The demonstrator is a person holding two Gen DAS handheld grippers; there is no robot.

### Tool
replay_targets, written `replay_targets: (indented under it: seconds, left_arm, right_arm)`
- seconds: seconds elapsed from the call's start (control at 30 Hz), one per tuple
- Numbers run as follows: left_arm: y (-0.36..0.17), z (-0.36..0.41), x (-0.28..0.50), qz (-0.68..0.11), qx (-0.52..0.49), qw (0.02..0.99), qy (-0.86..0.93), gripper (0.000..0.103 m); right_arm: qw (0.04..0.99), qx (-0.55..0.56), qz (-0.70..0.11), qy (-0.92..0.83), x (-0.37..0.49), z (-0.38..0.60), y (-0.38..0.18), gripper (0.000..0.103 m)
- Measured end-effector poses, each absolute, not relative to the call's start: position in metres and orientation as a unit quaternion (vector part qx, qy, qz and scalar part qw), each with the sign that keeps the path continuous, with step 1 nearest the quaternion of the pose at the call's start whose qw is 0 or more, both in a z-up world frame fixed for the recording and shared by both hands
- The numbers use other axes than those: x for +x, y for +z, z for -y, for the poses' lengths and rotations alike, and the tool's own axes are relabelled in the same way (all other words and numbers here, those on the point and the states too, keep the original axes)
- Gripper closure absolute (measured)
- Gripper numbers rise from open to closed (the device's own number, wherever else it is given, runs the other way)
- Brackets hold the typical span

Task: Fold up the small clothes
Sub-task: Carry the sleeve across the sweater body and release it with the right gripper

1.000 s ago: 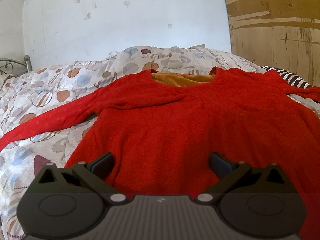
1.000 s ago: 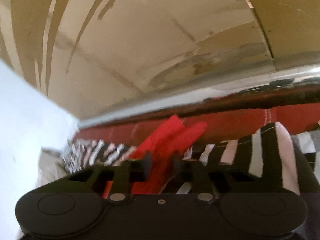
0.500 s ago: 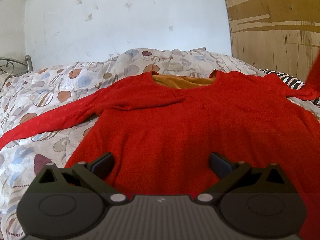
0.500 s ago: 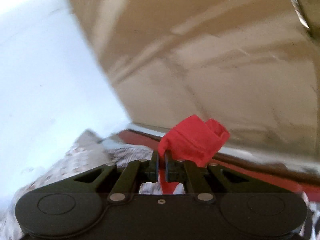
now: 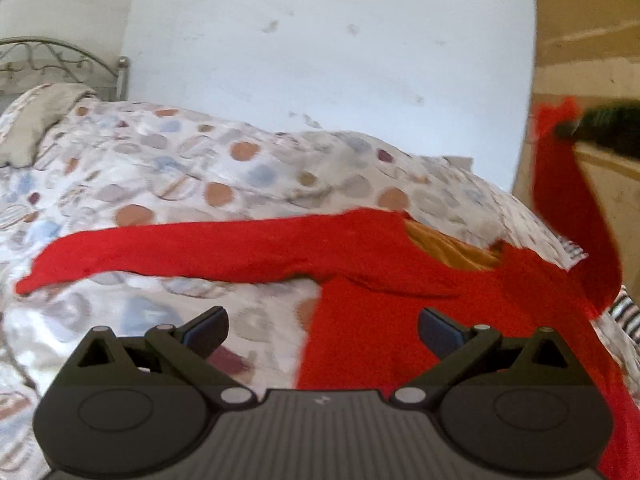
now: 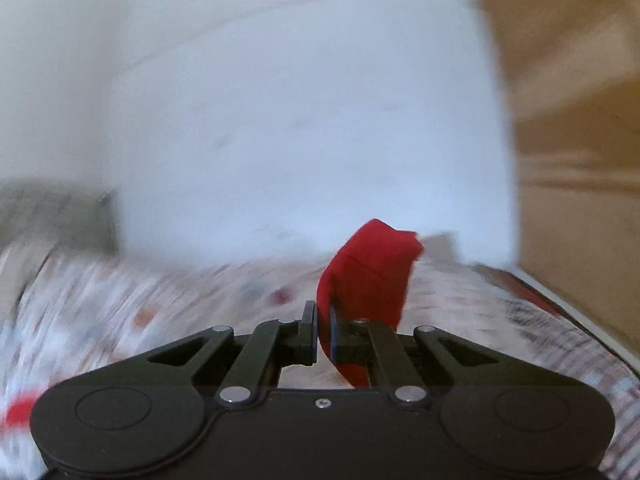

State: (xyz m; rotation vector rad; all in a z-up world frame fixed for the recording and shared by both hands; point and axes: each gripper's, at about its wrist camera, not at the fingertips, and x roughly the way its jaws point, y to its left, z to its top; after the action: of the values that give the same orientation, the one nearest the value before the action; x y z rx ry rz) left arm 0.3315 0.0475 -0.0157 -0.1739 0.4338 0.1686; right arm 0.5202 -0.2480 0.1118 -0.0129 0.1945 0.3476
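A red long-sleeved top (image 5: 400,312) lies spread on the patterned bedspread (image 5: 168,184), its left sleeve (image 5: 168,252) stretched out to the left. My left gripper (image 5: 322,330) is open and empty, low over the top's left edge. My right gripper (image 6: 323,330) is shut on the cuff of the right sleeve (image 6: 368,272) and holds it up in the air. In the left wrist view that sleeve (image 5: 568,208) hangs raised at the far right, with the right gripper (image 5: 568,130) blurred at its top.
An orange garment (image 5: 452,252) shows inside the neckline. A striped cloth (image 5: 628,312) lies at the right edge. A metal bedhead (image 5: 60,56) and a pillow (image 5: 36,120) are at the far left. A white wall stands behind, a wooden panel (image 5: 592,60) at the right.
My right gripper has lifted the right sleeve and swung it leftward, its view now facing the white wall. My left gripper has shifted and turned left, so the left sleeve is now in view.
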Motion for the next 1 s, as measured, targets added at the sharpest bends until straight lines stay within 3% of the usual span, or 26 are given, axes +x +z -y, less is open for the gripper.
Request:
replay_targets:
  seconds: [0.23, 0.33, 0.43, 0.5, 0.57, 0.7, 0.93, 1.0]
  left_arm:
    - [-0.018, -0.087, 0.327, -0.218, -0.12, 0.962, 0.116, 0.0]
    - [-0.02, -0.095, 0.327, -0.218, -0.137, 0.959, 0.12, 0.0]
    - [-0.018, -0.095, 0.33, -0.214, -0.161, 0.957, 0.11, 0.0]
    - [-0.018, -0.09, 0.336, -0.213, -0.168, 0.958, 0.097, 0.0]
    - [-0.021, -0.079, 0.348, -0.213, -0.161, 0.961, 0.078, 0.0]
    - [-0.034, -0.055, 0.376, -0.216, -0.143, 0.965, 0.045, 0.0]
    - [-0.069, -0.036, 0.41, -0.257, -0.132, 0.955, 0.065, 0.0]
    - [-0.079, -0.036, 0.408, -0.267, -0.135, 0.952, 0.07, 0.0]
  right_arm:
    - [0.898, -0.243, -0.187, 0.316, 0.467, 0.128, 0.015, 0.098]
    - [0.861, -0.33, -0.192, 0.335, 0.436, 0.111, -0.015, 0.094]
    - [0.853, -0.334, -0.197, 0.349, 0.415, 0.126, -0.021, 0.072]
    - [0.86, -0.304, -0.208, 0.352, 0.411, 0.146, -0.012, 0.038]
    - [0.871, -0.282, -0.205, 0.345, 0.408, 0.164, -0.008, 0.023]
    - [0.899, -0.25, -0.196, 0.301, 0.406, 0.213, -0.005, 0.005]
    - [0.946, -0.198, -0.21, 0.152, 0.425, 0.303, -0.007, 0.001]
    - [0.952, -0.192, -0.214, 0.105, 0.436, 0.321, -0.012, 0.007]
